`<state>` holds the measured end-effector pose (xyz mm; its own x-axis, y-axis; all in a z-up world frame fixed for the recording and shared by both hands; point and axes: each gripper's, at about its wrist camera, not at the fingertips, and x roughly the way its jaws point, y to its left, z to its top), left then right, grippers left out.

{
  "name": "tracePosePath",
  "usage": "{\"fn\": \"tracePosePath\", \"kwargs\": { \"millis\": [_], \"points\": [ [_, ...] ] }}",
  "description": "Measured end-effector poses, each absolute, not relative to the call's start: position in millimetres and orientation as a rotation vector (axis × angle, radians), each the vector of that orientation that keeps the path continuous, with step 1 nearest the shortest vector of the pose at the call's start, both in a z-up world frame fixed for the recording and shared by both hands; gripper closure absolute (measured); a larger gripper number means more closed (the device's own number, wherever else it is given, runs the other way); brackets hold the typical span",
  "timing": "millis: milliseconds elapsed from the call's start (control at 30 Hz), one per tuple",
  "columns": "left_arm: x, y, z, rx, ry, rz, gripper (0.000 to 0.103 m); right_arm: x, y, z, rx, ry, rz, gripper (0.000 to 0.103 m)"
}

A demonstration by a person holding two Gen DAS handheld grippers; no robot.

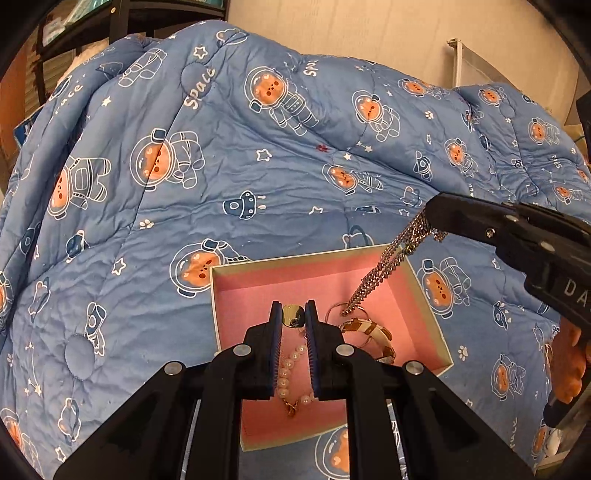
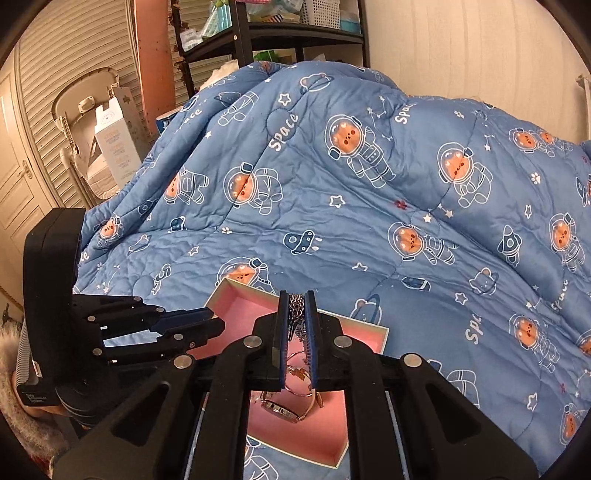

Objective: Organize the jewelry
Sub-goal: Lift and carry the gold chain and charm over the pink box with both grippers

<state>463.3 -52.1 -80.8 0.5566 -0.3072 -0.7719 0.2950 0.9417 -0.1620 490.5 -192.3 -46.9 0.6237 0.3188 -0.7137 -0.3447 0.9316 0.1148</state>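
Note:
A pink-lined open box (image 1: pixel 295 259) lies on the bed. My left gripper (image 1: pixel 293 308) hangs over it, shut on the gold tag (image 1: pixel 293 318) of a pearl necklace (image 1: pixel 290 365) that dangles between the fingers. A brown and white bangle (image 1: pixel 373 332) and a thin ring (image 1: pixel 334 313) lie in the box. At the right, my right gripper (image 1: pixel 430 212) is shut on a silver chain (image 1: pixel 384 269) whose end reaches into the box. In the right wrist view the right gripper (image 2: pixel 296 297) pinches the chain (image 2: pixel 296 303) above the box (image 2: pixel 240 306). The left gripper (image 2: pixel 216 321) is at the left, and a watch (image 2: pixel 280 406) lies below.
A blue quilt (image 1: pixel 258 166) printed with astronaut bears covers the bed and rises in a mound behind the box. A dark shelf unit (image 2: pixel 273 33), a folded chair (image 2: pixel 85 110) and a white carton (image 2: pixel 114 140) stand beyond the bed's far left. A pale wall (image 2: pixel 461 44) is behind.

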Motion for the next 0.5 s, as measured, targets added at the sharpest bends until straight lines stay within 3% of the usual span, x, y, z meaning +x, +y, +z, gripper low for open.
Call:
{"fn": "tracePosePath", "kwargs": {
  "millis": [500],
  "points": [
    [483.7,-60.7,-116.6,-0.027,0.962,-0.341,0.091,514.3,-187.7,-122.2,0.0,0.952,0.399,0.094]
  ]
}}
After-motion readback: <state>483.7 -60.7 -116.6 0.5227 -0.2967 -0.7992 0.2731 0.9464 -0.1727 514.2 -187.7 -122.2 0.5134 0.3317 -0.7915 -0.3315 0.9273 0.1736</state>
